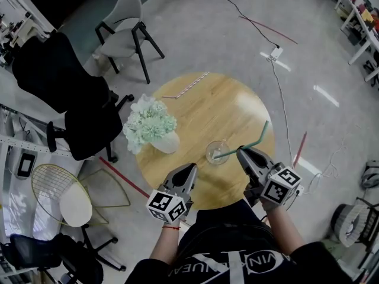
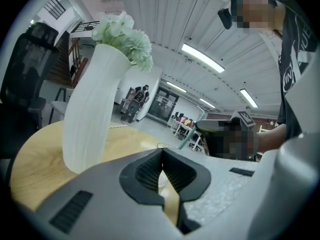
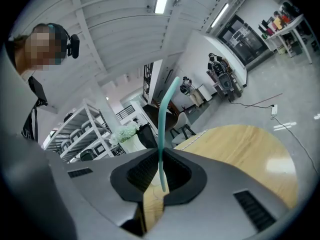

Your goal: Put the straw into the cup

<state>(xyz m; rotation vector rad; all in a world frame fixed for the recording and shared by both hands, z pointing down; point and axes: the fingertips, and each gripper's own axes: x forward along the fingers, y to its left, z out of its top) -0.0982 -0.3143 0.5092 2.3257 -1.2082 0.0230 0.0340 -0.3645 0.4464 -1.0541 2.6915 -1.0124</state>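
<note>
The right gripper (image 1: 241, 151) is clamped on the green straw (image 1: 230, 152). In the right gripper view the jaws pinch the straw (image 3: 163, 119) low on its length, and most of it rises past the tips toward the top of the frame.

In the head view the straw's long axis runs from lower left to upper right. Its short free end points at the clear cup (image 1: 217, 147), which stands on the round table (image 1: 207, 93) just to the left of the right gripper's tips. Its bent end sticks out toward the upper right. The free end overlaps the cup's near rim, but whether it is inside cannot be told.

The left gripper (image 1: 190, 169) sits below and left of the cup with its jaws together on nothing, so the right one is both nearer and loaded. The move probably calls for tipping the straw more upright, then lowering its free end through the cup's mouth.
</note>
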